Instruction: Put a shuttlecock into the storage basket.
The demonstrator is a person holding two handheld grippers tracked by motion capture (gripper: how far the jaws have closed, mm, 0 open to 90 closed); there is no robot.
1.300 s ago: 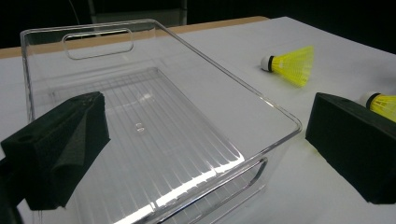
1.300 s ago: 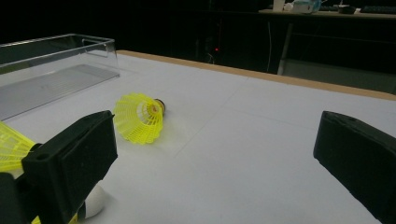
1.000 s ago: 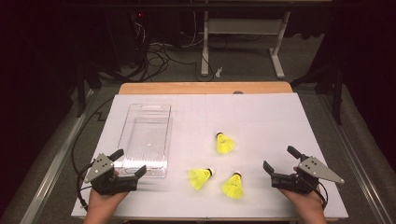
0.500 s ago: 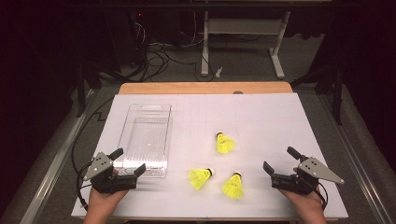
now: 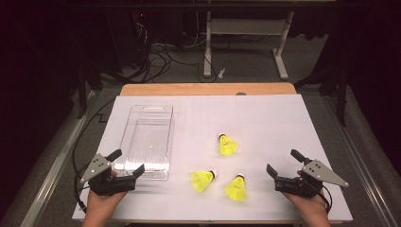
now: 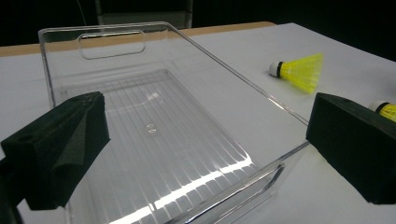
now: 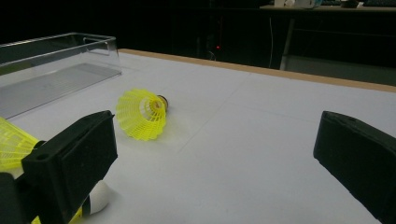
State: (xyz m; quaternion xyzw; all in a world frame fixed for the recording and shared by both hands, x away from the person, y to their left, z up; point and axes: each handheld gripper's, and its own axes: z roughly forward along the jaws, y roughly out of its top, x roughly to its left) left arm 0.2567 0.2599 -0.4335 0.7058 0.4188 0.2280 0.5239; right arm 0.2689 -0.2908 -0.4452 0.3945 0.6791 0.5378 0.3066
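Three yellow shuttlecocks lie on the white table sheet (image 5: 265, 118): one (image 5: 228, 145) mid-table, two (image 5: 203, 180) (image 5: 236, 188) nearer the front edge. An empty clear plastic bin (image 5: 146, 142) stands to their left. My left gripper (image 5: 127, 161) is open at the bin's near end; in its own view the left gripper (image 6: 205, 135) frames the bin (image 6: 154, 126), with one shuttlecock (image 6: 299, 72) beyond and another (image 6: 385, 109) behind the right jaw. My right gripper (image 5: 283, 161) is open at the front right, holding nothing. The right gripper (image 7: 215, 135) faces a shuttlecock (image 7: 140, 113); another (image 7: 11, 140) lies by its left jaw.
The wooden table edge (image 5: 208, 89) runs along the back, with dark floor, cables and a desk frame (image 5: 246, 28) beyond. White sheet lies bare to the right of the shuttlecocks and behind them. The bin's corner (image 7: 51, 60) stands at the far left of the right gripper view.
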